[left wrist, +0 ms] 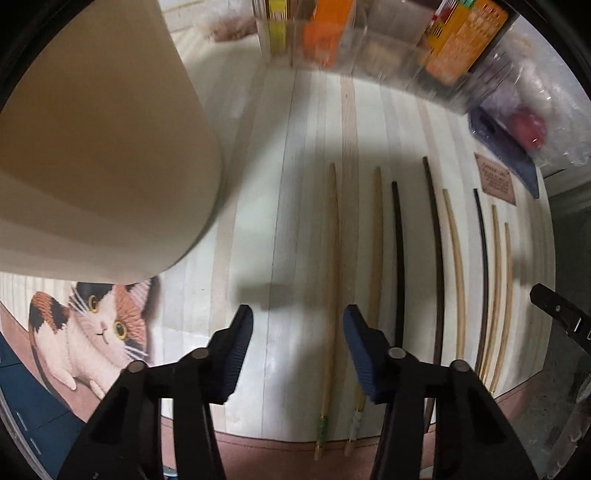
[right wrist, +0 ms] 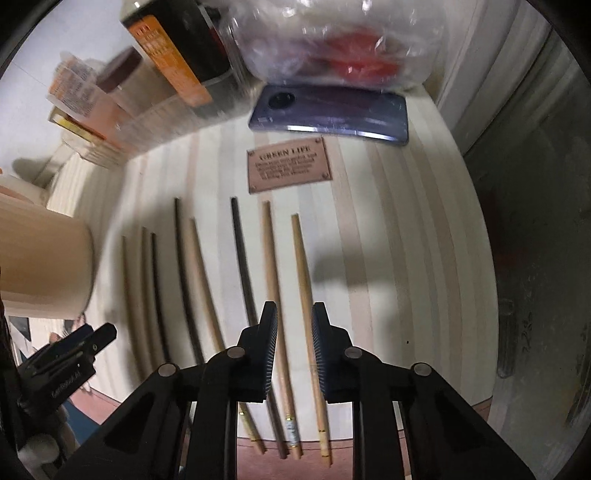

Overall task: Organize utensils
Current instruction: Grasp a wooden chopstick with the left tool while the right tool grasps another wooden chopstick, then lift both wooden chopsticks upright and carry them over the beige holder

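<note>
Several chopsticks lie side by side on a striped mat [left wrist: 280,206], some light wood [left wrist: 332,258], some dark [left wrist: 399,258]. A large cream cup [left wrist: 99,147] stands at the left. My left gripper [left wrist: 297,325] is open and empty, low over the mat just left of the leftmost light chopstick. In the right wrist view my right gripper [right wrist: 293,321] is open, its fingers on either side of the rightmost light chopstick [right wrist: 303,280], above it. The cream cup [right wrist: 40,258] stands at the left there. The dark chopsticks [right wrist: 242,258] lie left of that gripper.
A clear organizer with orange boxes [left wrist: 332,33] stands at the back. A dark blue phone [right wrist: 328,112] and a plastic bag with something red [right wrist: 347,48] lie at the back right. A "GREEN LIFE" label [right wrist: 288,164] is on the mat. A cat picture [left wrist: 96,325] is at front left.
</note>
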The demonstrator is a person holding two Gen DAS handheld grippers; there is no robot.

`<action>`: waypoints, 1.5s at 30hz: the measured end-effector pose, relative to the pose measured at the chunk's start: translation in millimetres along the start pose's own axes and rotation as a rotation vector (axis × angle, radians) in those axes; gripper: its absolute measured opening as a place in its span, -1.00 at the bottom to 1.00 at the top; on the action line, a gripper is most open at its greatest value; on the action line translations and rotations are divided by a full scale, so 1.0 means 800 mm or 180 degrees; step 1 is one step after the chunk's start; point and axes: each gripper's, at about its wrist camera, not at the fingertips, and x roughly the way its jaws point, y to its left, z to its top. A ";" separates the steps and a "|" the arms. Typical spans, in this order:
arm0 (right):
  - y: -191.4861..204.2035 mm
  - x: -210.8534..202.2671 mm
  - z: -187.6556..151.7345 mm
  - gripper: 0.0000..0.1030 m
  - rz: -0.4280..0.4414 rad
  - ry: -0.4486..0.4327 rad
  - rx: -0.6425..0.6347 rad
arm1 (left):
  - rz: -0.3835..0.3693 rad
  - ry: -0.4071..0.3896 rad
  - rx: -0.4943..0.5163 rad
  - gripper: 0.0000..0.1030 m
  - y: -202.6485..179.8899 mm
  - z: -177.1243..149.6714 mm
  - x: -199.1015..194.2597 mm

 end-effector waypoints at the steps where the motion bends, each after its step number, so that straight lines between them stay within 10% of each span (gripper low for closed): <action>1: -0.001 0.003 0.001 -0.61 -0.0011 0.0022 0.0003 | 0.0006 0.0021 0.0013 -0.22 -0.001 0.001 0.004; 10: -0.002 0.035 0.008 -0.61 -0.0096 0.0226 -0.0025 | 0.0150 0.0053 0.0145 -0.91 -0.018 0.005 0.018; 25: -0.009 0.065 -0.039 -0.87 -0.0226 0.0614 -0.0192 | 0.0263 0.0303 -0.0054 -0.91 0.017 -0.080 0.013; 45: 0.017 0.095 -0.037 -0.84 -0.0386 0.0922 -0.0554 | 0.0352 0.0394 0.0033 -0.90 -0.018 -0.050 0.017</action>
